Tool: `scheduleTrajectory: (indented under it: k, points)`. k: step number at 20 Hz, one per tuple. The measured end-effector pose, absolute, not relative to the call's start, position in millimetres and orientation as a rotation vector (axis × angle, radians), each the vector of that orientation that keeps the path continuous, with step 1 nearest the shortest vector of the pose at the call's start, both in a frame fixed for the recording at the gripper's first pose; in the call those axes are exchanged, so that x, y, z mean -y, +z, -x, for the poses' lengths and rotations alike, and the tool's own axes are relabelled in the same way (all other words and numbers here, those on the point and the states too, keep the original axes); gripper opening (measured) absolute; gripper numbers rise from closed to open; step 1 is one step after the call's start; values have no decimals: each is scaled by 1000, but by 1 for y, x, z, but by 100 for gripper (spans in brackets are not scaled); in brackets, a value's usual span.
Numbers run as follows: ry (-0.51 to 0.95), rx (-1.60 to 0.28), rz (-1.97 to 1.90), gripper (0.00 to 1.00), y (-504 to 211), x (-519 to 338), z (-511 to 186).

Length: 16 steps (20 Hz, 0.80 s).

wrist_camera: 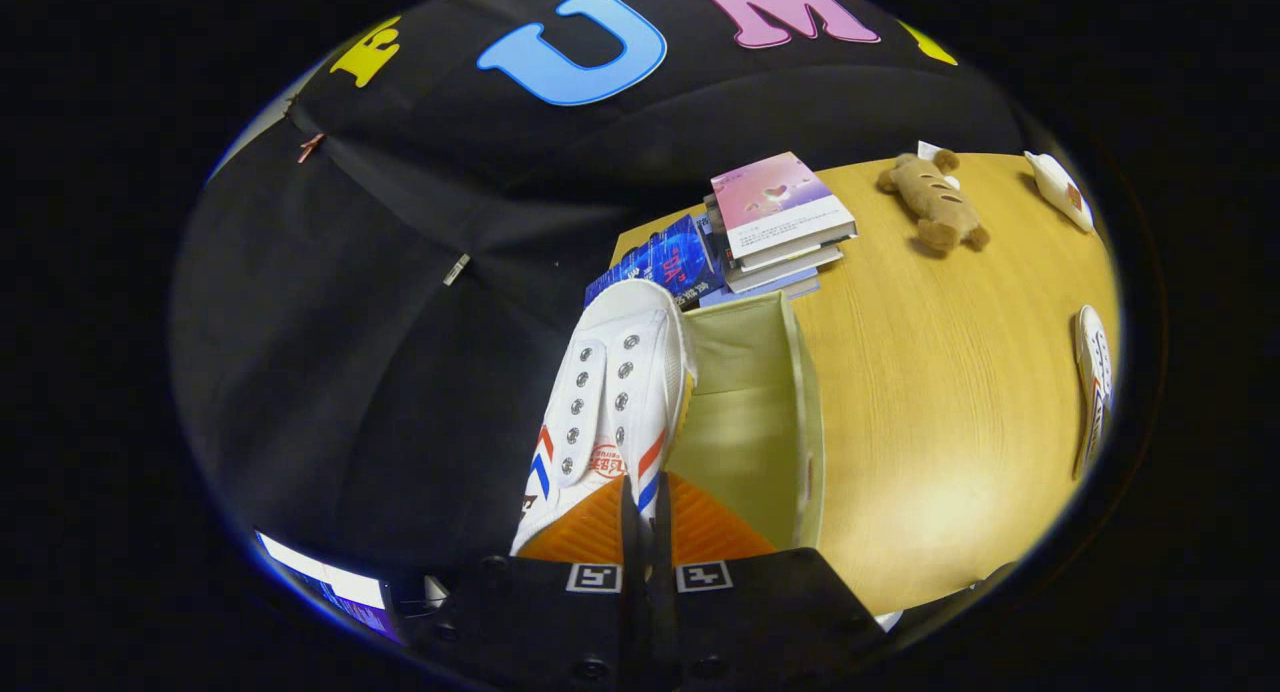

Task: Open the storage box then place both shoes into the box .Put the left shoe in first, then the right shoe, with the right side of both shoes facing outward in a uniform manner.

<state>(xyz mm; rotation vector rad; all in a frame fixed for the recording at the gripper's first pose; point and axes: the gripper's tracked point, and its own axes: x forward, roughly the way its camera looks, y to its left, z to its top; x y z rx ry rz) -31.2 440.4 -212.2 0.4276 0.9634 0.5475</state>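
Observation:
My gripper [645, 517] is shut on a white shoe [610, 392] with red and blue stripes and metal eyelets, its fingers pinching the shoe's rear edge. The shoe points away from me, toe up near the books, and hangs at the left rim of the open pale-green storage box [765, 422]. The box stands on the wooden table [940, 402], its inside showing just right of the shoe. A second white shoe [1094, 372] lies on the table far to the right.
A stack of books [780, 222] and a blue packet [665, 262] sit just beyond the box. A brown plush toy [935, 204] and a small white object [1060, 187] lie at the far side of the table. A lit screen [330, 584] glows low to the left.

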Motion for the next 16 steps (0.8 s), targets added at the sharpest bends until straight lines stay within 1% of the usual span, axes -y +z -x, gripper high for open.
scheduleTrajectory:
  k: [6, 7, 8, 10, 12, 13, 14, 15, 16]
  points:
    - [503, -1045, -307, 5, -267, -466, 32]
    - [506, -1080, -289, 6, -278, -469, 38]
    - [547, -1109, -301, 10, -283, -480, 44]
    - [630, -1114, -303, 39, -278, -491, 55]
    - [679, -1059, -252, 83, -271, -483, 55]
    - [692, -1029, -232, 90, -264, -474, 54]
    - [707, -1001, -227, 92, -256, -468, 57]
    - [712, -975, -225, 99, -245, -457, 58]
    - [707, -947, -226, 99, -237, -444, 56]
